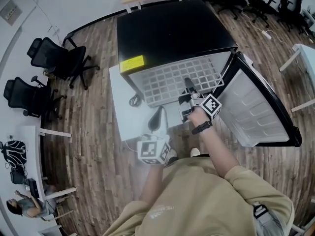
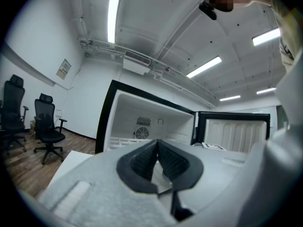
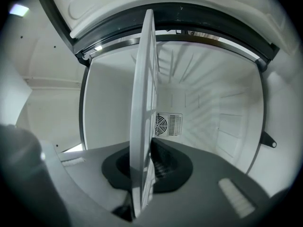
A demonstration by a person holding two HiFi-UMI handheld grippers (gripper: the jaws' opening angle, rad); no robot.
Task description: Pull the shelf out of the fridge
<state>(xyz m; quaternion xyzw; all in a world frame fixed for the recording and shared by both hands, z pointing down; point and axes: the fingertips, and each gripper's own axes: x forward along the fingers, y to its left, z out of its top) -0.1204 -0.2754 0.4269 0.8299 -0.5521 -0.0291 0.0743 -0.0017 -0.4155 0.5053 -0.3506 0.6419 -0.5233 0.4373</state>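
The person wears a sand-coloured short-sleeved T-shirt (image 1: 206,195), with a small line of white print (image 1: 161,211) on its chest, toward seven o'clock in the head view. A black band (image 1: 202,127) with a dark, watch-like face circles the right wrist. White shoe toes (image 1: 195,152) show just beyond the shirt's hem. The left gripper (image 2: 158,161) has a pale grey matt plastic body with a raised lighter strip at eight o'clock, and dark ribbed rubber fingers (image 2: 142,163) set in a black collar. The right gripper (image 3: 144,163) is built alike, its strip at four o'clock. Each carries a white cube with black square markers (image 1: 153,150).
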